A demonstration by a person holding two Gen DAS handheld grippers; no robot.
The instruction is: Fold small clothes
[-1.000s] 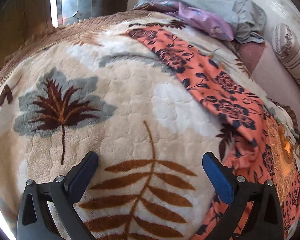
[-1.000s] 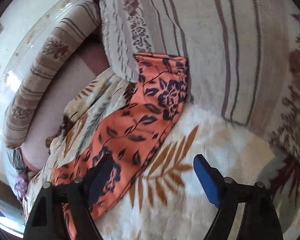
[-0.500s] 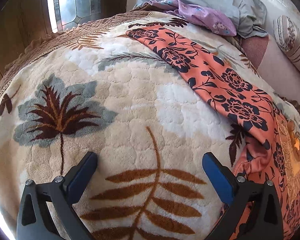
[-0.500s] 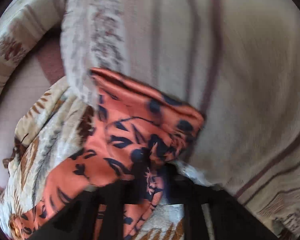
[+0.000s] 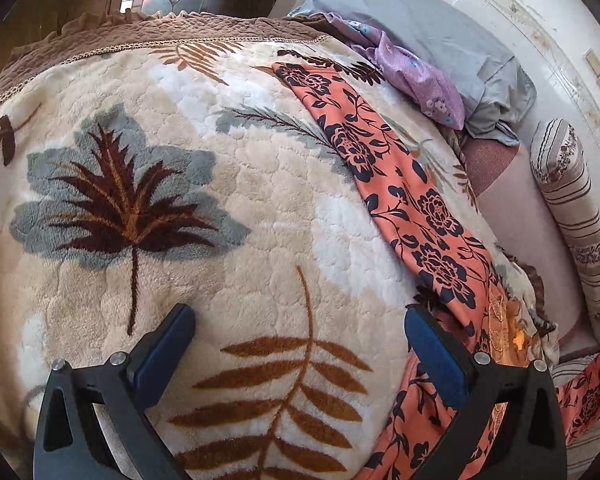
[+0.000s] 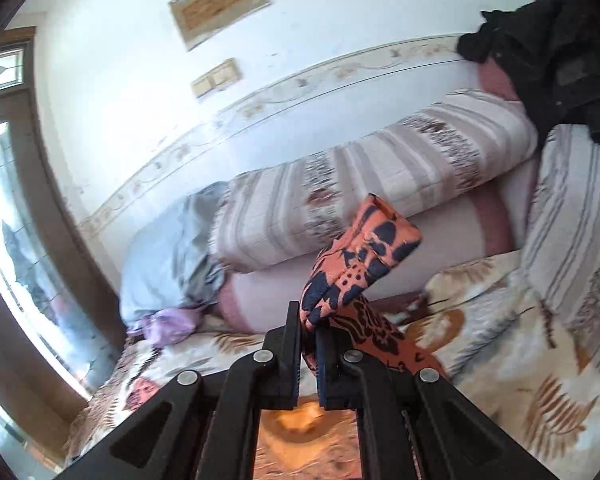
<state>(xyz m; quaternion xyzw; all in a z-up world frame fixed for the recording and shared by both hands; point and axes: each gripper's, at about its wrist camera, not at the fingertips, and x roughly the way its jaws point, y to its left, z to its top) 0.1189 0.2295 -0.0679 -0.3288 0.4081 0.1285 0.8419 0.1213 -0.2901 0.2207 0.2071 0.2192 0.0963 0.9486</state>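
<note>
right gripper (image 6: 308,332) pinches one end of the orange floral garment (image 5: 396,184), lifted; left gripper (image 5: 300,340) hangs wide open, empty, above the blanket (image 5: 220,200). folding looks barely begun.

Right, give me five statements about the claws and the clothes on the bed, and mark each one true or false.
1. The right claw is shut on the orange flowered garment. True.
2. The left claw grips the same garment. False: it is open, over the leaf blanket, holding nothing.
3. The gripped end of the garment is raised off the bed. True.
4. The purple cloth lies between the left claw's fingers. False: it lies far off, against the grey pillow.
5. A dark jacket sits on the striped cushion. True.
</note>
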